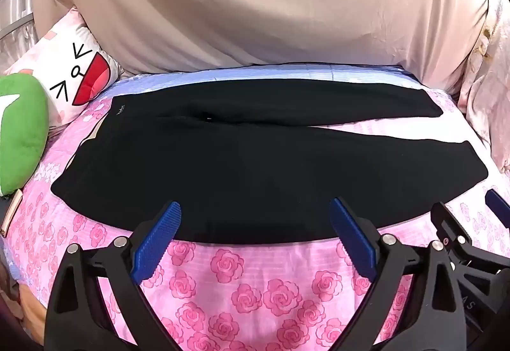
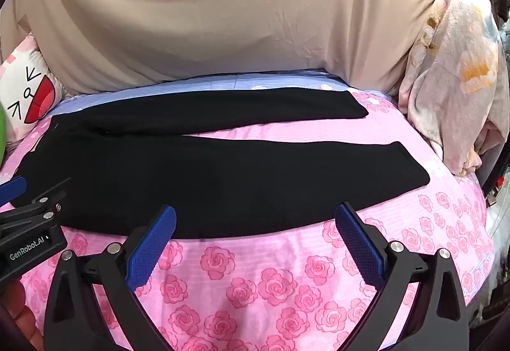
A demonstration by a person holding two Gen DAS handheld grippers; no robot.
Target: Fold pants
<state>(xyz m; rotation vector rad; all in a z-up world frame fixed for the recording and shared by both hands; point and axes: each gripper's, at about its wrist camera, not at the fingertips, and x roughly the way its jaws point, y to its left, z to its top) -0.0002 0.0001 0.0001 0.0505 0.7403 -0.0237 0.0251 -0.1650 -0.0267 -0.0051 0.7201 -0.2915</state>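
Black pants (image 1: 223, 166) lie flat on the pink rose bedspread (image 1: 242, 293), waist to the left, both legs running right with a gap between them. They also show in the right wrist view (image 2: 178, 179). My left gripper (image 1: 255, 211) is open and empty, its blue fingertips over the near edge of the near leg. My right gripper (image 2: 255, 214) is open and empty over the same near edge, further right. The right gripper shows in the left wrist view (image 1: 471, 223), and the left gripper in the right wrist view (image 2: 28, 207).
A beige cloth (image 1: 255, 0) hangs behind the bed. A white cartoon-face pillow (image 1: 73, 77) and a green plush (image 1: 19, 131) sit at the left. A crumpled floral blanket (image 2: 452, 89) is piled at the right. The bed edge drops off at the right.
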